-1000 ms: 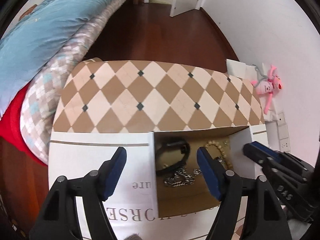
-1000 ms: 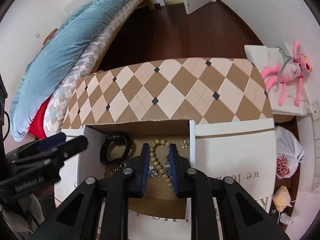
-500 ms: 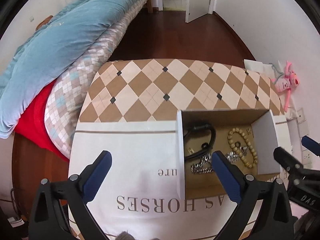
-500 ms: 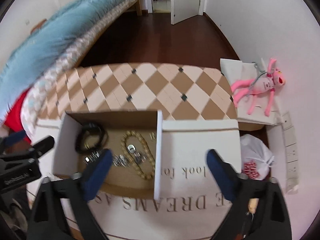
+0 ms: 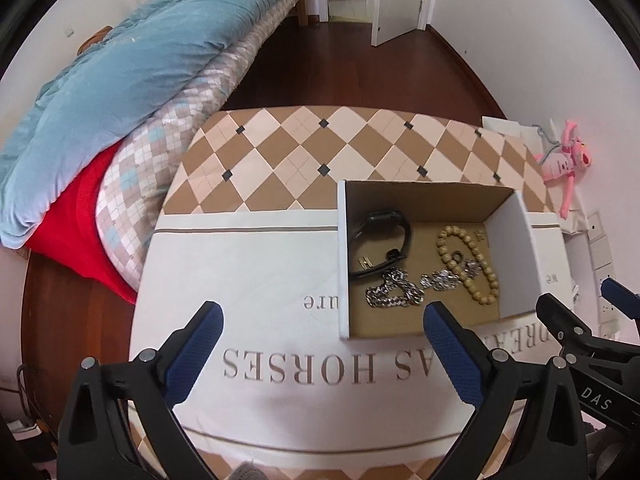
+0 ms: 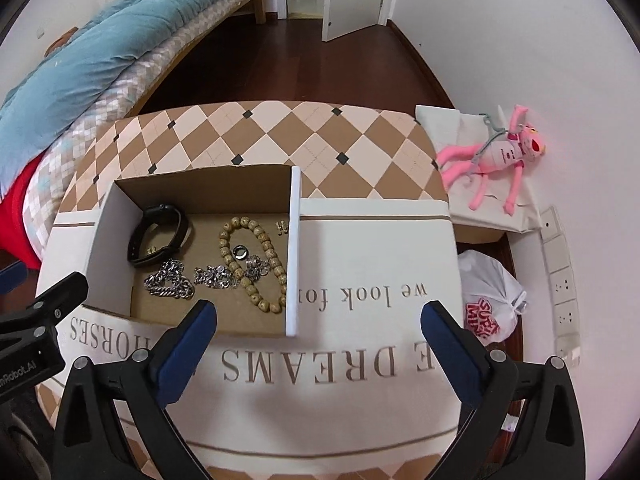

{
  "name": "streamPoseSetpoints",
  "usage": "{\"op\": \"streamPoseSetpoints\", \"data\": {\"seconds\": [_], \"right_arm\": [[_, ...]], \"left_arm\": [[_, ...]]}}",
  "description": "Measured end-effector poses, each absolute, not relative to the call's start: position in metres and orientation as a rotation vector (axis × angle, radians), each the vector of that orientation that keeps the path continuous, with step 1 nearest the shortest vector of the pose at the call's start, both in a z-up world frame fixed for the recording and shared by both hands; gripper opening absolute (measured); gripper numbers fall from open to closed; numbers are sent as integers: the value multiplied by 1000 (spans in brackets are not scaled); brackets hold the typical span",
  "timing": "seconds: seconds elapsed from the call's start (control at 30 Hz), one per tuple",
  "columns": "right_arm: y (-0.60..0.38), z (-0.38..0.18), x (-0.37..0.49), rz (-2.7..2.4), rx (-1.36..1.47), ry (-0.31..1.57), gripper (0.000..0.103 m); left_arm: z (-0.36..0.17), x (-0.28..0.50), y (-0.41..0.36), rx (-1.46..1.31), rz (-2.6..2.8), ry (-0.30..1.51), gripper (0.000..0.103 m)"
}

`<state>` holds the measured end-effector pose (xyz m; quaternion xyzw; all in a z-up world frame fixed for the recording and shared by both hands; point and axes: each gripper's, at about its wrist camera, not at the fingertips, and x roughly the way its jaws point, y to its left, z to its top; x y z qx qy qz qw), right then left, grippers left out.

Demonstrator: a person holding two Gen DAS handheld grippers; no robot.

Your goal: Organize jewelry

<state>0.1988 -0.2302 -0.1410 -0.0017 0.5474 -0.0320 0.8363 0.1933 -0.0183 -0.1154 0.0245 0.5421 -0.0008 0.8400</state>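
Note:
An open cardboard box (image 5: 343, 264) (image 6: 294, 256) stands on a white cloth with lettering. Inside lie a black watch band (image 5: 382, 236) (image 6: 160, 232), a wooden bead bracelet (image 5: 470, 258) (image 6: 252, 256), silver chains (image 5: 394, 292) (image 6: 172, 282), a small ring (image 6: 240, 252) and a small gold piece (image 6: 281, 227). My left gripper (image 5: 320, 340) is open and empty, held above the cloth to the left of the box. My right gripper (image 6: 316, 334) is open and empty, above the cloth at the box's near right corner.
The table (image 5: 304, 152) has a brown and cream diamond pattern. A bed with a blue quilt (image 5: 132, 60) stands to the left. A pink plush toy (image 6: 496, 160) and a white plastic bag (image 6: 490, 304) lie to the right by the wall.
Both grippers have drawn back and up from the box. The right gripper, shut over the beads a second ago, has opened wide. The jewelry stays in the box.

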Motion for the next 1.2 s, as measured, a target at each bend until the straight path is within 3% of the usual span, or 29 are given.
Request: {"op": "streamPoseSetpoints", "data": {"seconds": [0.67,1.2], "right_arm": [[-233,28,85,-89,13,894,103],[-233,109,24,-74,37,781,103]], "left_arm": [[32,91,-16,35,-18,928,102],[90,50,-14,13,-32,878,102]]}}
